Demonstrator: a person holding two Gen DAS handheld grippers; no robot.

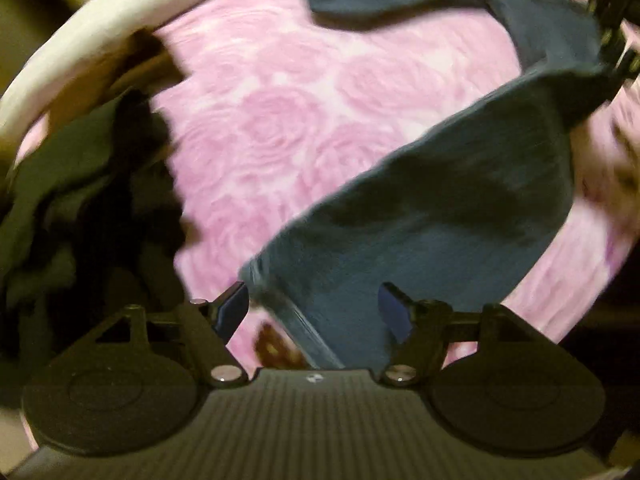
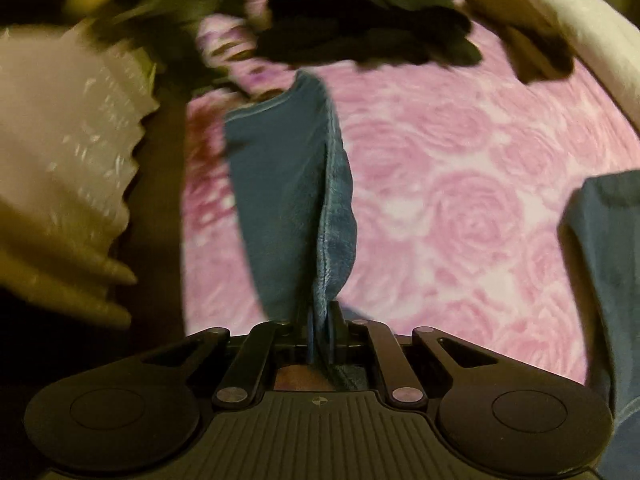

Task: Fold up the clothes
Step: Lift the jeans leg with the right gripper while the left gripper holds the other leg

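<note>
Counted: 1 blue garment (image 1: 432, 216), stretched across both views. 1 heap of dark clothes (image 1: 92, 200), pieces too blurred to split. 1 pink rose-print bedspread (image 1: 280, 120). 1 white rounded edge (image 1: 80, 40) along it. 2 grippers: left gripper (image 1: 312, 312), right gripper (image 2: 320, 332).

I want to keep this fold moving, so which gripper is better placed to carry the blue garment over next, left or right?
Right, probably. The right gripper has its jaws shut on an edge of the blue garment, which hangs from it above the pink rose blanket. The left gripper stands open, with cloth between its jaws but not pinched.
</note>
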